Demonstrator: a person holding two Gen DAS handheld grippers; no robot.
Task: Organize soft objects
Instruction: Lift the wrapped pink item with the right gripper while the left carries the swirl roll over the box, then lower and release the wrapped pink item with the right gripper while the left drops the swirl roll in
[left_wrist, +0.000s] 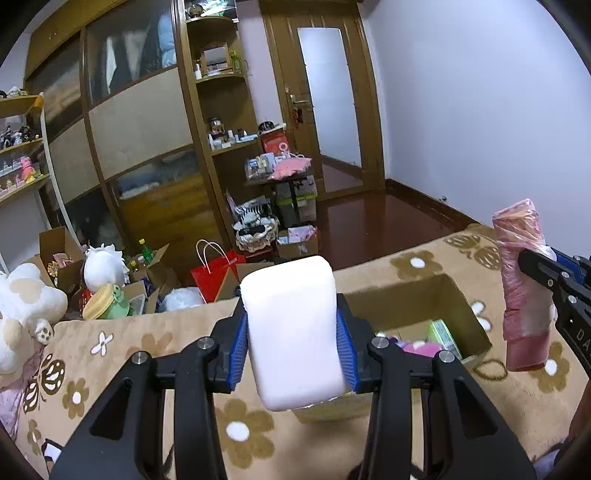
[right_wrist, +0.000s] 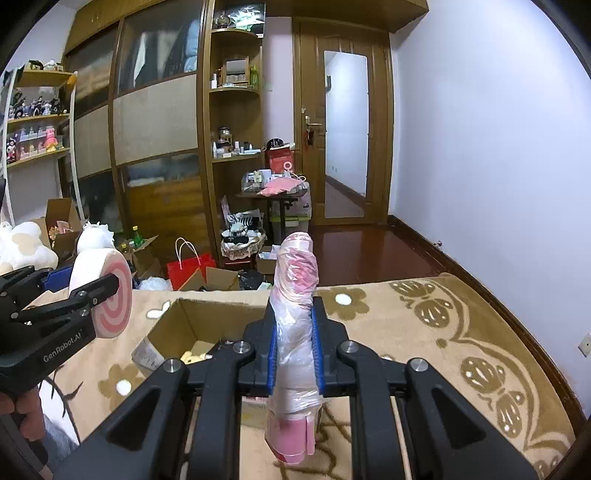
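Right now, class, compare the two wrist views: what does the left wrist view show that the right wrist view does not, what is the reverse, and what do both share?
Only the left wrist view shows the white cushion's plain broad side and the pink and green things inside the cardboard box.

Only the right wrist view shows the cushion's pink swirl face and a hand gripping the left claw's handle.

Both show the left claw shut on the cushion, the right claw shut on the plastic-wrapped pink roll, the box and the flowered rug.
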